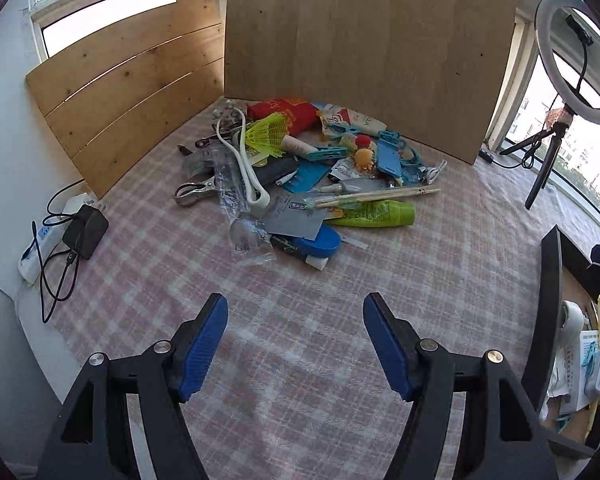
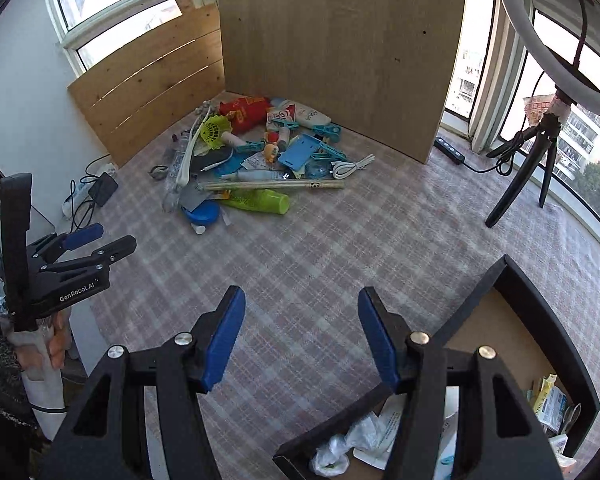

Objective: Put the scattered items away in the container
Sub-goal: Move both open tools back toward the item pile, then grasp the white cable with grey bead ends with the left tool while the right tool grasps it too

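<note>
Both grippers hang empty over the checked surface (image 1: 440,280), the left gripper (image 1: 296,344) and right gripper (image 2: 302,340) each with fingers spread apart. The scattered items sit heaped toward twelve o'clock, against the wooden board (image 1: 372,40). The container (image 2: 512,276) lies at about four o'clock in the right wrist view, already holding some things. The green bottle (image 1: 374,213) looks light, rigid and slick; gripping across its mid-body seems safest.

Matt woven checked cloth (image 1: 420,280), wooden boards (image 1: 372,40), glossy green plastic bottle (image 1: 380,213).
</note>
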Tool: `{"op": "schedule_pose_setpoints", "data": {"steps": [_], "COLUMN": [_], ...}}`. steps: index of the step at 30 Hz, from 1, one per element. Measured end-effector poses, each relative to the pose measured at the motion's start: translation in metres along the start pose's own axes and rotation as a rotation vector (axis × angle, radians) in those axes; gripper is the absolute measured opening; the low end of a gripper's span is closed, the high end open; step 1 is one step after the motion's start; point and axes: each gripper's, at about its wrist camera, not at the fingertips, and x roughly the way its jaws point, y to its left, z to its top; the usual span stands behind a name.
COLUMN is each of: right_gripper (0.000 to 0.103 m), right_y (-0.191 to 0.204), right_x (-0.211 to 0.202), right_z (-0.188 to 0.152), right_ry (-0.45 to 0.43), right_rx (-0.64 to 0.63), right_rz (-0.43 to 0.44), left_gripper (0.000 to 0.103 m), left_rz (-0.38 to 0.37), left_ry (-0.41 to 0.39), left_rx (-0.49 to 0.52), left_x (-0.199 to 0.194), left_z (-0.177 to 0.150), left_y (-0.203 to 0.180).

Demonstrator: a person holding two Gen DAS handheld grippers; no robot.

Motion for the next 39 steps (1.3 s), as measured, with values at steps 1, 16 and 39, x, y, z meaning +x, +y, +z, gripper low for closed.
{"op": "schedule_pose_setpoints", "data": {"steps": [1,16,39], "right_gripper": [0.058,0.058,0.045], "right_y": [0.003,0.021,0.030], "right_x": [0.003,0.043,0.145], "right_z": [0.003,0.029,0.115], "right_ry": [-0.002,0.019,0.163], "right_rx": [0.001,0.010,0.002], "right_rz": [0.008,0.025,0.116], "left_gripper": [0.068,0.068,0.052], "left_rz": [0.014,-0.004,-0.124], "left_ry": [-0.009,-0.026,0.106], "left_rx": [0.002,0.003,-0.173], "left_x": [-0.002,0.006,0.121], "left_z": [0.001,0.024,0.100], "left_y": [0.003,0.018,0.069]}}
